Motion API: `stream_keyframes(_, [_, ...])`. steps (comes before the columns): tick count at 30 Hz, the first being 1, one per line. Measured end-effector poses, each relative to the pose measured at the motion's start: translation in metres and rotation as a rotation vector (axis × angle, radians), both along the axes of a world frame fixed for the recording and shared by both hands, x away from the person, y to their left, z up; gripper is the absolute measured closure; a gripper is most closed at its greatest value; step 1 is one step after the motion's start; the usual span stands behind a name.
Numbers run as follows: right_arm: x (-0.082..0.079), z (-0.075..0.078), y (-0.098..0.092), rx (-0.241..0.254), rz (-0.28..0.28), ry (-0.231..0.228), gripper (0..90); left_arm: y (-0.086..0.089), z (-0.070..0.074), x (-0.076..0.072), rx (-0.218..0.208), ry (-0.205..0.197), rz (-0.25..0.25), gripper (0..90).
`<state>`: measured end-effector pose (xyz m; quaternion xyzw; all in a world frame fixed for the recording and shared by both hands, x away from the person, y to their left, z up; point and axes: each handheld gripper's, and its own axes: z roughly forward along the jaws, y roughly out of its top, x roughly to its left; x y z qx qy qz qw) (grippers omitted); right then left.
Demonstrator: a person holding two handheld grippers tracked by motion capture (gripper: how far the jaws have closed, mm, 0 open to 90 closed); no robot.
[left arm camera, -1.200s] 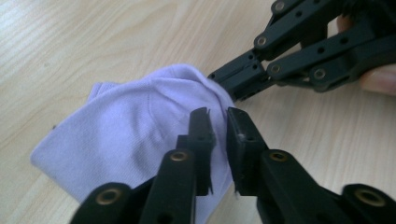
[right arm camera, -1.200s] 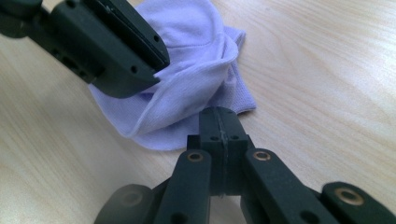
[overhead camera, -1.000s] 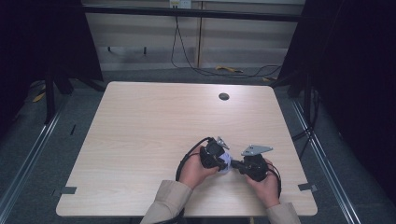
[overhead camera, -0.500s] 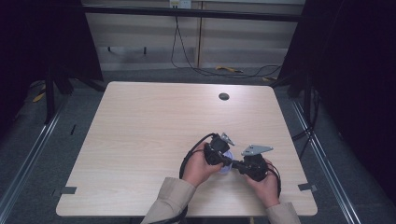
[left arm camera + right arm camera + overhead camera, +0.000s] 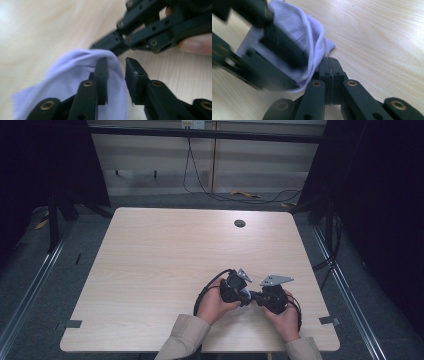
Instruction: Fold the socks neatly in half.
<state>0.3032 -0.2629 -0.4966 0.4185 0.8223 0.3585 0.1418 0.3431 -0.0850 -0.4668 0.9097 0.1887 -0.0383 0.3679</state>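
Near the front edge of the tabletop [image 5: 150,270], a person's two hands met over a small lavender cloth [image 5: 75,75], each w/ a black two-jaw gripper. In the high view the left gripper [image 5: 240,292] and right gripper [image 5: 257,296] pointed at each other, tips almost touching, forearms in beige sleeves entering from the bottom edge. The cloth showed there as a pale scrap between the two tools, just right of the left hand [image 5: 215,302].

Left gripper view: its jaws stood apart w/ a clear gap, having just been opening; the cloth draped over and around one jaw, bunched up off the wood, no pad pressing it from the other side. The right gripper's linkage sat just beyond, a fingertip of the right hand [image 5: 285,317] visible behind it.

Right gripper view: its own jaws were shut tight, pads flush together, at the cloth's lower edge; whether fabric was pinched between them couldn't be told. The left gripper, blurred, lay across the cloth from the upper left.

Farther back: bare light-wood tabletop, a dark round grommet [image 5: 239,223] near the far edge, then cables [image 5: 210,190] on grey floor beyond.
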Motion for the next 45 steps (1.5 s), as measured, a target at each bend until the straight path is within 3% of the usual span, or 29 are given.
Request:
stream_keyframes(3, [-0.001, 0.001, 0.001, -0.009, -0.001, -0.001, 90.0, 0.011, 0.015, 0.002, -0.032, -0.027, 0.025, 70.4])
stream_keyframes(5, [-0.001, 0.000, 0.001, -0.009, 0.001, -0.003, 90.0, 0.018, 0.021, 0.003, -0.004, -0.061, 0.048, 74.4])
stream_keyframes(6, [-0.001, 0.001, 0.002, -0.008, 0.000, -0.001, 90.0, 0.020, 0.021, 0.004, 0.030, -0.070, 0.040, 77.9])
stream_keyframes(8, [0.000, 0.001, 0.002, -0.010, -0.001, -0.002, 90.0, 0.019, 0.012, 0.005, 0.048, -0.066, 0.038, 79.1])
stream_keyframes(11, [0.000, 0.001, 0.003, -0.013, 0.003, -0.003, 90.0, 0.014, -0.004, 0.007, 0.062, -0.130, 0.060, 67.6])
stream_keyframes(14, [-0.001, 0.000, 0.003, -0.011, 0.004, -0.006, 90.0, 0.009, -0.016, 0.008, 0.049, -0.137, 0.071, 63.8])
stream_keyframes(16, [-0.002, 0.001, 0.002, -0.012, -0.005, -0.003, 88.4, 0.010, -0.014, 0.008, 0.041, -0.135, 0.063, 59.4])
stream_keyframes(19, [-0.002, 0.001, -0.001, -0.013, -0.005, -0.010, 80.6, 0.016, -0.004, 0.008, 0.000, -0.158, 0.067, 43.4])
stream_keyframes(22, [-0.005, 0.008, -0.002, -0.024, -0.027, -0.045, 64.4, 0.030, 0.006, 0.009, -0.037, -0.144, 0.076, 36.8])
stream_keyframes(25, [-0.006, 0.013, -0.007, 0.002, -0.038, -0.056, 55.8, 0.047, 0.011, 0.012, -0.039, -0.154, 0.105, 34.3])
stream_keyframes(27, [-0.006, 0.013, -0.010, 0.017, -0.051, -0.060, 47.5, 0.060, 0.013, 0.014, -0.037, -0.125, 0.134, 32.1])
stream_keyframes(36, [-0.006, 0.013, -0.014, 0.027, -0.054, -0.054, 39.1, 0.100, 0.015, 0.015, -0.072, -0.104, 0.210, 23.7])
stream_keyframes(45, [-0.006, 0.016, -0.016, 0.009, -0.045, -0.049, 27.9, 0.124, 0.015, 0.014, -0.052, -0.114, 0.243, 18.8])
